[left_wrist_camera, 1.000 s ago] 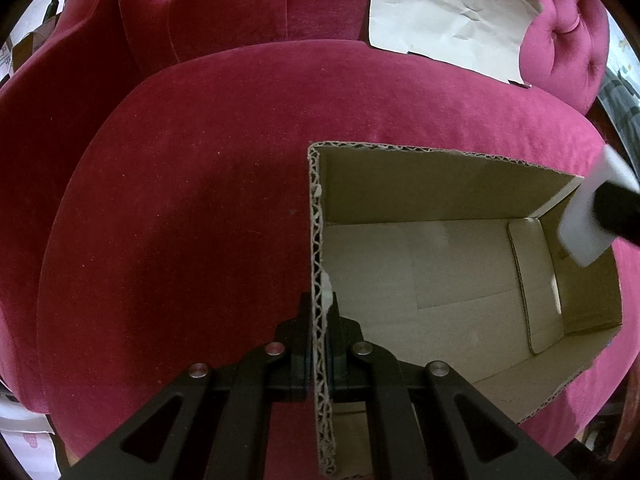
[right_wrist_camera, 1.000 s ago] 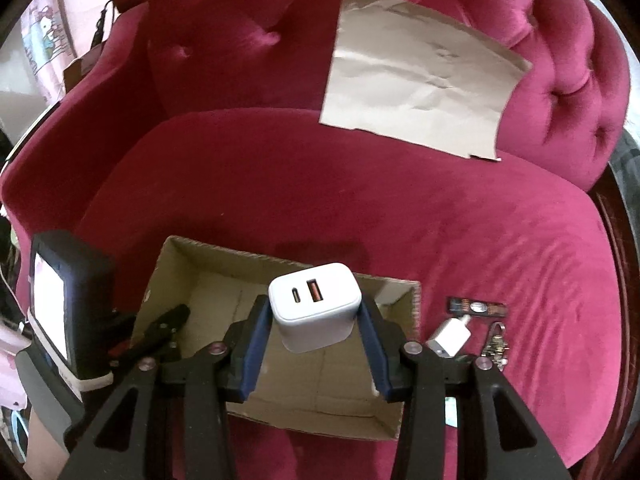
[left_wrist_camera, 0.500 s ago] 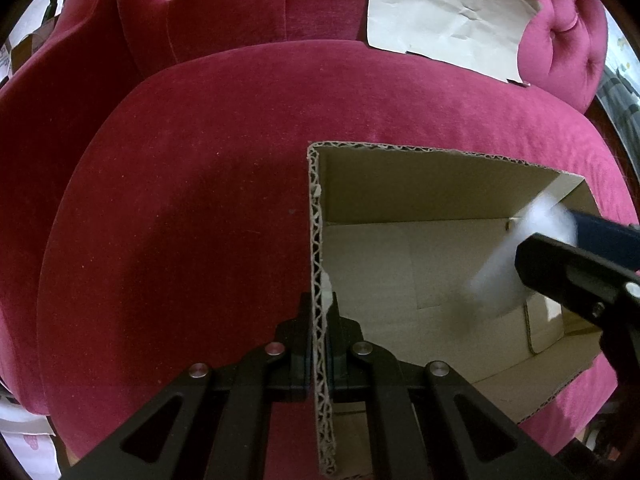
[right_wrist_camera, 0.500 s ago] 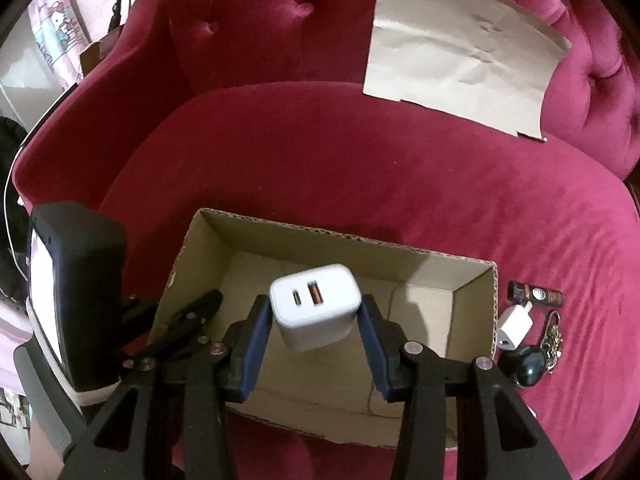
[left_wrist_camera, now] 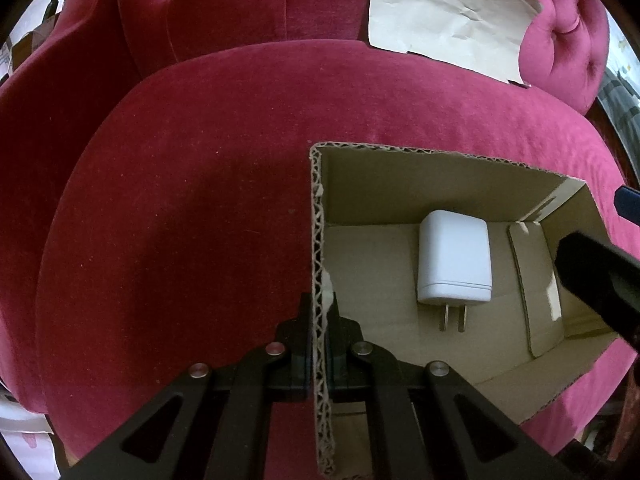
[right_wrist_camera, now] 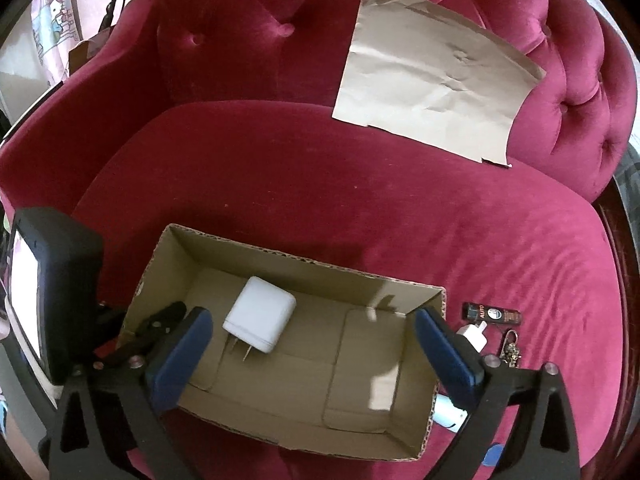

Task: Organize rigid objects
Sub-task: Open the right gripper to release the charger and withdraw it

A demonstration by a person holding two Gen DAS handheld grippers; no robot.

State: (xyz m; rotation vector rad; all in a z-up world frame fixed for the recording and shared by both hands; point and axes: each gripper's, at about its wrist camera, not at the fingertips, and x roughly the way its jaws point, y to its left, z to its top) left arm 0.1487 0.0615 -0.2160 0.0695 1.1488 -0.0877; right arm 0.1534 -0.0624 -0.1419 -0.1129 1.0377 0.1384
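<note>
An open cardboard box (right_wrist_camera: pixel 280 256) sits on the red velvet sofa seat. A large white charger (right_wrist_camera: pixel 259 314) lies flat on the box floor, prongs toward me; it also shows in the left wrist view (left_wrist_camera: pixel 454 255). My right gripper (right_wrist_camera: pixel 310 346) is open and empty above the box. My left gripper (left_wrist_camera: pixel 320 320) is shut on the box's left wall (left_wrist_camera: pixel 319 240). The right gripper's finger shows at the right edge of the left wrist view (left_wrist_camera: pixel 592 276).
Right of the box lie a small white charger (right_wrist_camera: pixel 474 336), a dark small bottle (right_wrist_camera: pixel 492 314) and a keychain (right_wrist_camera: pixel 510 350). A sheet of brown paper (right_wrist_camera: pixel 432 84) leans on the sofa back. The left gripper's handset (right_wrist_camera: pixel 52 296) is at the left.
My right gripper lowered the large white charger into the box and opened, letting it go. The charger now lies on the box floor. The left gripper kept holding the box wall.
</note>
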